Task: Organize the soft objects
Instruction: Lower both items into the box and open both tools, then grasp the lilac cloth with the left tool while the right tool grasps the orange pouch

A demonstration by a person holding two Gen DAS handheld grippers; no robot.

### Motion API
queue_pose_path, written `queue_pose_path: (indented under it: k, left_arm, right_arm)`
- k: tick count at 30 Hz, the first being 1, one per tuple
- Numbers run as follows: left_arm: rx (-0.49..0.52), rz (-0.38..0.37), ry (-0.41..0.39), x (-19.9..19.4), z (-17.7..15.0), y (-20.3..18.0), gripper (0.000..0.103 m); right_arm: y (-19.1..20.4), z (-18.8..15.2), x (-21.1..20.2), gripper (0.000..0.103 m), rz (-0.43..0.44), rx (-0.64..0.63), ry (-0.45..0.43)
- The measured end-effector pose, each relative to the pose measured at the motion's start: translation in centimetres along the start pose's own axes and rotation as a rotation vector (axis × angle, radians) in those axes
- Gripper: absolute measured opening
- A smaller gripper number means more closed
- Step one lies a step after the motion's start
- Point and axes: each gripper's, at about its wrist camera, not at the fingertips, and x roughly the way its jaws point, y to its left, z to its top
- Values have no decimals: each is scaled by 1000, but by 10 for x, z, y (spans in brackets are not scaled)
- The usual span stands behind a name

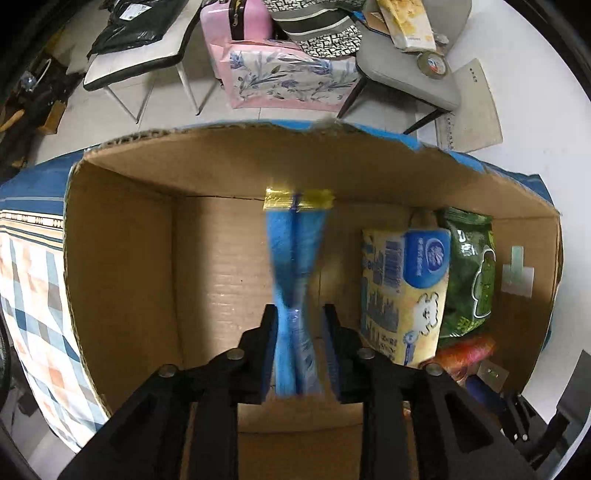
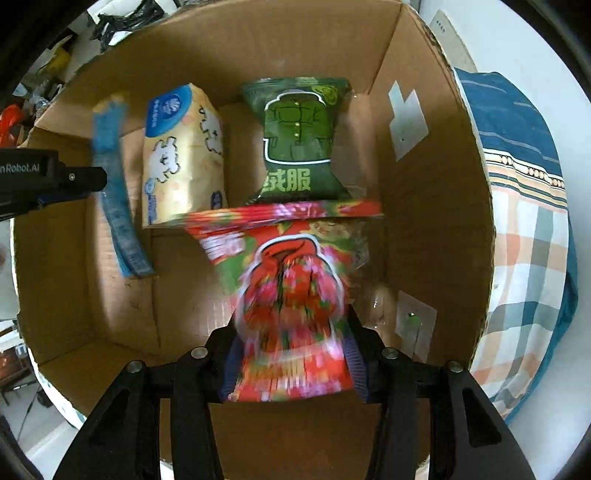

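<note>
A cardboard box holds a yellow tissue pack and a green packet against its right side. My left gripper reaches into the box, its jaws partly parted around a thin blue packet with a yellow top; the packet is pinched at its middle. My right gripper is shut on a red flowered packet and holds it inside the box, in front of the green packet and beside the tissue pack. The blue packet and the left gripper's body show at the left.
The box sits on a blue checked cloth, which also shows in the right wrist view. Beyond the box are chairs, a pink flowered bag and black bags on a white floor.
</note>
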Motion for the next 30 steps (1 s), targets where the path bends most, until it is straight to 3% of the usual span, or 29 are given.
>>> queue_pose_path:
  k: [3,6,9,12,14,18,20,30]
  left_arm:
    - [-8,9,-20,-3,0,2,30]
    - [-1,19,-44,-8,-3,5,38]
    - [3,24,-86,-21,-14,9,54]
    - [11,34,-141,-37,-31,12,76]
    - [25,47,-163,-45,-41,13,90]
    - [38,80,-238,-66,-71,16,94]
    - [38,84,-269,-73,-80,18,99]
    - [25,90,-424,-118,-151,18,102]
  right_arm:
    - [2,1,-1,60,3,4,-3]
    - [5,1,-6,75,8,-2,-11]
    - [8,1,-14,78,3,-6,-37]
    - [14,3,-25,88,17,7,-52]
    - [17,-2,-35,90,24,12,-74]
    - [22,-4,-59,103,22,11,-120]
    - [25,-14,-67,103,21,8,-143]
    - [30,-61,-115,103,31,6,-269]
